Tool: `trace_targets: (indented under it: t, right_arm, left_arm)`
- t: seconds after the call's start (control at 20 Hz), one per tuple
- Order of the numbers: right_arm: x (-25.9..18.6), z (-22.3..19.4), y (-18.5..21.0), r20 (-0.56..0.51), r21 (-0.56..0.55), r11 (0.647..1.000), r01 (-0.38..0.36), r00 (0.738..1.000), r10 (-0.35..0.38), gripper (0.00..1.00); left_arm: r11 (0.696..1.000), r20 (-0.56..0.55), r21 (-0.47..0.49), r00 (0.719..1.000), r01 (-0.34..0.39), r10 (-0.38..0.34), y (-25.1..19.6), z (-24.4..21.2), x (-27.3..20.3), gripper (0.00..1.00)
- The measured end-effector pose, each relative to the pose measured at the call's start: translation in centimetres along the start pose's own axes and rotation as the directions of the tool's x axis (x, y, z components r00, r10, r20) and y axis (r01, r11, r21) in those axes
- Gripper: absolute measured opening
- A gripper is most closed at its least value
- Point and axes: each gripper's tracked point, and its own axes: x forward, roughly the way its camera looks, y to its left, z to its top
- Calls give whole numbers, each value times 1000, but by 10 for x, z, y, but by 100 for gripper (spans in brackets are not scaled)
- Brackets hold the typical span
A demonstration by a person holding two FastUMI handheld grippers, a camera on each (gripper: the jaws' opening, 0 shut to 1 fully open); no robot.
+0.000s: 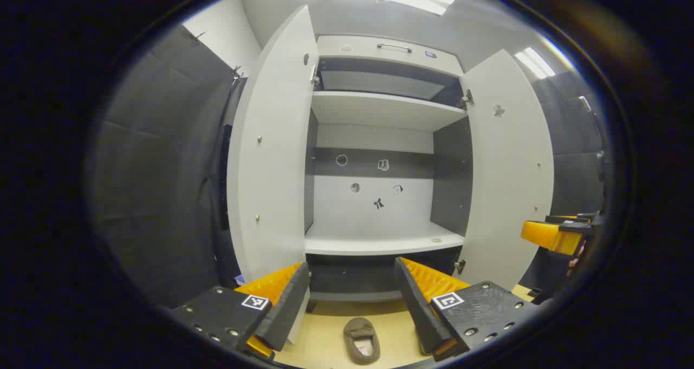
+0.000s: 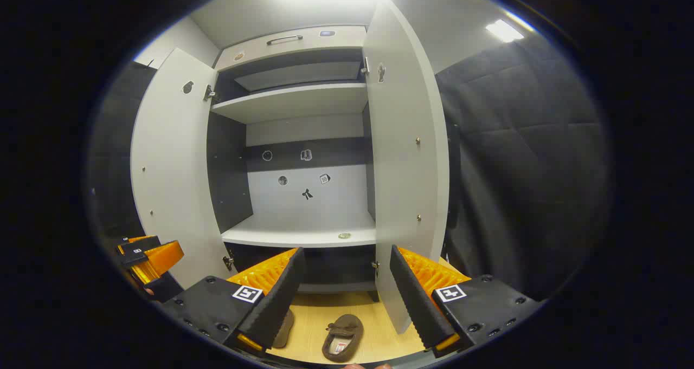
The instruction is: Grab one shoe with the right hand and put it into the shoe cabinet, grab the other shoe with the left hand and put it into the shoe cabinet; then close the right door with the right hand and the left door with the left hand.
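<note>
Right gripper view: 2 fuzzy slippers (image 2: 342, 336), wooden floor (image 2: 379, 325).

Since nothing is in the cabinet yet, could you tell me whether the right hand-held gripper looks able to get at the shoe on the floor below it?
Probably yes. The right hand-held gripper is open, and the shoe lies on bare floor just below and ahead, nothing in between.

cabinet (image 1: 379, 239) shelf bare | doors (image 1: 271, 157) flank opening (both swung wide)
</note>
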Motion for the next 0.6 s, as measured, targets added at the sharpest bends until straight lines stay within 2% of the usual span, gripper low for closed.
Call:
trace_targets:
  t: [0.25, 0.4, 0.6]
  right_arm:
    - [11, 2, -6, 0, -11, 998, 54, 999, -54, 100]
    - [15, 9, -5, 12, 19, 998, 58, 998, -58, 100]
    - [17, 11, -3, 22, -11, 998, 59, 998, -59, 99]
  left_arm:
    - [1000, 8, 11, 1000, 29, -29, 2, 3, 2, 93]
    - [999, 34, 21, 999, 29, -30, 7, 14, 3, 93]
    - [999, 81, 12, 996, 46, -47, 6, 29, 8, 93]
